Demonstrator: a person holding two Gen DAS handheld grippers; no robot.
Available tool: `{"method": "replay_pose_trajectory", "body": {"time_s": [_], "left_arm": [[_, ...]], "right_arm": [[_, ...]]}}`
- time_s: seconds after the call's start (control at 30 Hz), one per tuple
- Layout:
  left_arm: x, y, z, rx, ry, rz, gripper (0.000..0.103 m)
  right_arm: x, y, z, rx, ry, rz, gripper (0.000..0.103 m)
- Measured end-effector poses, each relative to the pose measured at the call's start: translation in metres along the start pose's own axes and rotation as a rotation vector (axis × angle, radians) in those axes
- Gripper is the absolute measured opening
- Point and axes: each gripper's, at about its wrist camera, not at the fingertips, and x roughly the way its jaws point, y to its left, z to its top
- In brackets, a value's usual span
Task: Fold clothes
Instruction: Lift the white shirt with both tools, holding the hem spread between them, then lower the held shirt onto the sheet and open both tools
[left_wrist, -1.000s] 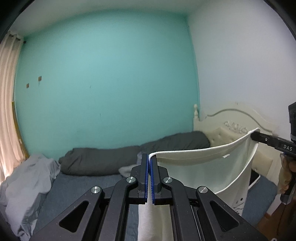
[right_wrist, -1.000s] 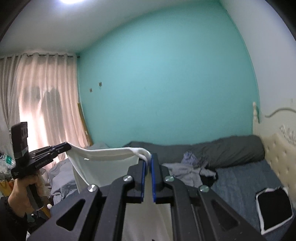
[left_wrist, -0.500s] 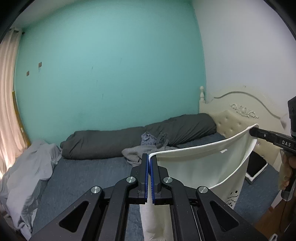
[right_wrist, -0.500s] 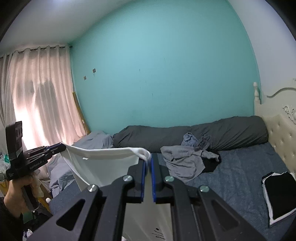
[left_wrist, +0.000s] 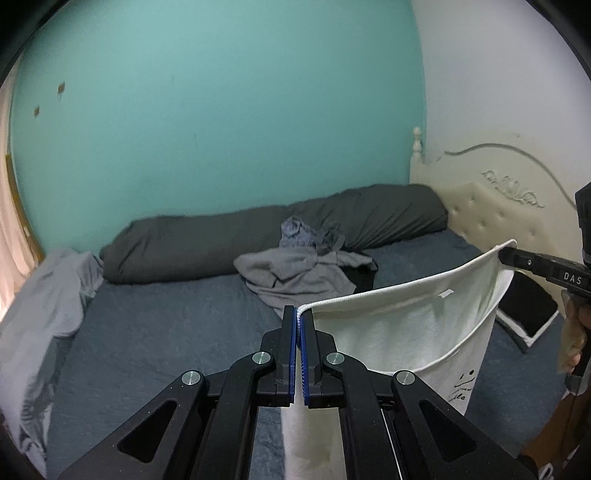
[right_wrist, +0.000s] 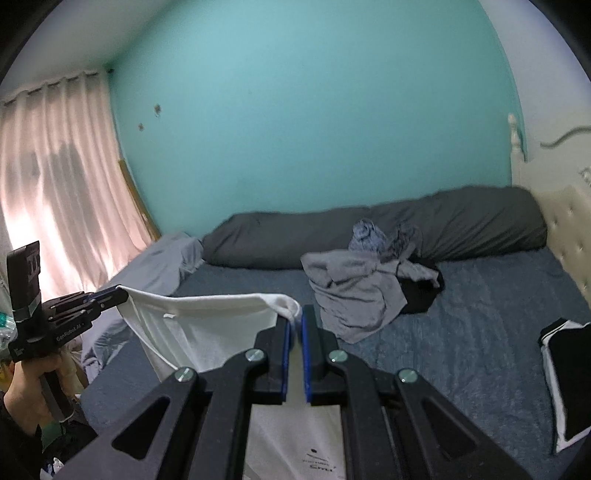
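Note:
A white T-shirt (left_wrist: 406, 325) hangs in the air over the near edge of the bed, stretched by its top hem between both grippers. My left gripper (left_wrist: 298, 314) is shut on one end of the hem; in the right wrist view it shows at the far left (right_wrist: 118, 295), held by a hand. My right gripper (right_wrist: 294, 317) is shut on the other end of the white T-shirt (right_wrist: 207, 325); in the left wrist view its tip (left_wrist: 504, 256) pinches the cloth at the right. A small black print shows low on the shirt.
The bed (left_wrist: 166, 325) has a dark blue sheet. A heap of grey clothes (left_wrist: 295, 269) lies in its middle before a long dark grey bolster (left_wrist: 258, 236). A folded black-and-white garment (right_wrist: 565, 373) lies at the right. Pale bedding (left_wrist: 44, 295) lies left; cream headboard (left_wrist: 491, 218) stands right.
Both views have tilted down, so more of the bed shows now. The stretched shirt has come lower toward the mattress. Both grippers stay shut on the hem.

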Motion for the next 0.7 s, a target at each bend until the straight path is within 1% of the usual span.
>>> {"method": "replay_pose_trajectory", "body": {"time_s": [0.57,0.7], "left_arm": [[0.283,0.035,-0.049,-0.057,0.232,-0.009,0.002],[0.343,0.042,-0.062,-0.076,0.280,-0.010,0.002]], "right_arm": [[0.258,-0.122,-0.034,0.038,0.205,-0.105,0.005],[0.304,-0.143,-0.049,0.040,0.240,-0.129,0.005]]}}
